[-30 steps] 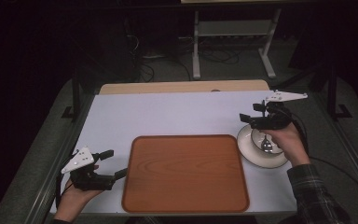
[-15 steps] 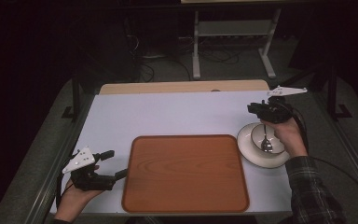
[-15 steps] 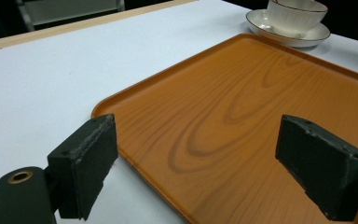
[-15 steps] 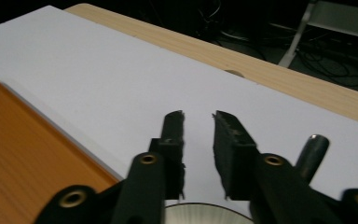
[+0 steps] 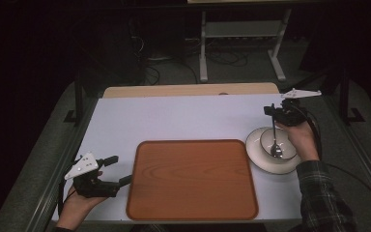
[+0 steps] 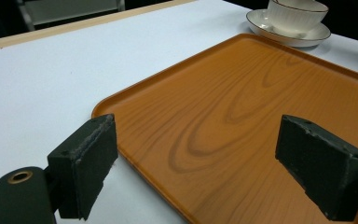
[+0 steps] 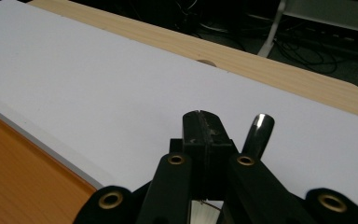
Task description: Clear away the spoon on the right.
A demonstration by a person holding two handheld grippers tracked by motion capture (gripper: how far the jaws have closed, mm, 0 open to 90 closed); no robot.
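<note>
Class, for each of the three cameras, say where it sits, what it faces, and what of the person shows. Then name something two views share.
High view: above the table's near side, looking forward and down; both forearms, left gripper, right gripper on the spoon.
Left gripper view: low, between open jaws, facing the tray, with the bowl beyond.
Right gripper view: along shut jaws, across the table.
Shared: the tray and the bowl.

Flat orange-brown tray (image 6: 242, 121): wood-grain print, smooth, semi-gloss. White ribbed ceramic bowl (image 6: 296, 14) and white saucer (image 6: 261, 21): glazed, shiny. Polished metal spoon (image 5: 275, 145): mirror-bright handle tip. White tabletop (image 7: 121, 93): matt, possibly laminate. Black jaw pads (image 6: 86, 158): rough, rubbery, dull.
</note>
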